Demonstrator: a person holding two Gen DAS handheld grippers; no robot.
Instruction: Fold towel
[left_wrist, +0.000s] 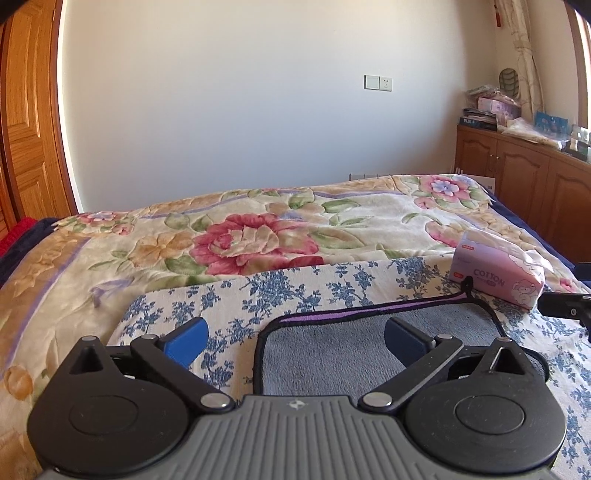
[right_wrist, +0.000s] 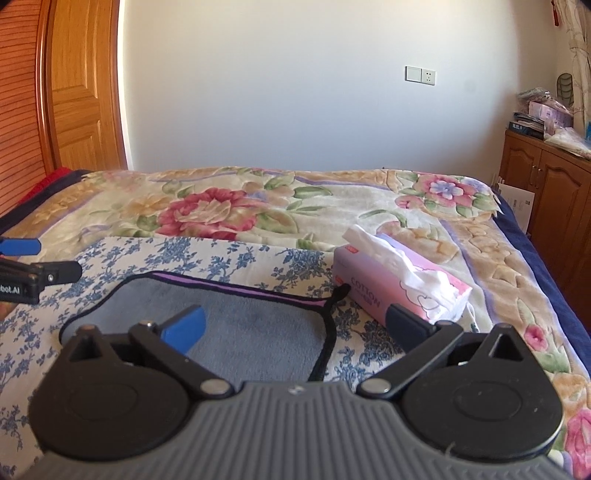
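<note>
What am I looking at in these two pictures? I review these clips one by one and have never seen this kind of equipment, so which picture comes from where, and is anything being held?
There is no robot here. A person carries a hand-held gripper in each hand, each with a fisheye camera looking forward along its two blue-tipped fingers. One picture comes from the left hand-held gripper, the other from the right hand-held gripper. The black and grey shapes at the bottom of each picture are the tool's own body.

Both look across a bed with a floral blanket. On it lies a blue-flowered cloth, and on that a grey towel with a black edge and a purple stripe, lying flat. A pink tissue pack marked COTTON sits beside the towel's far right corner.

Both hand-held grippers are open and hold nothing; each hovers near the towel's near edge.
</note>
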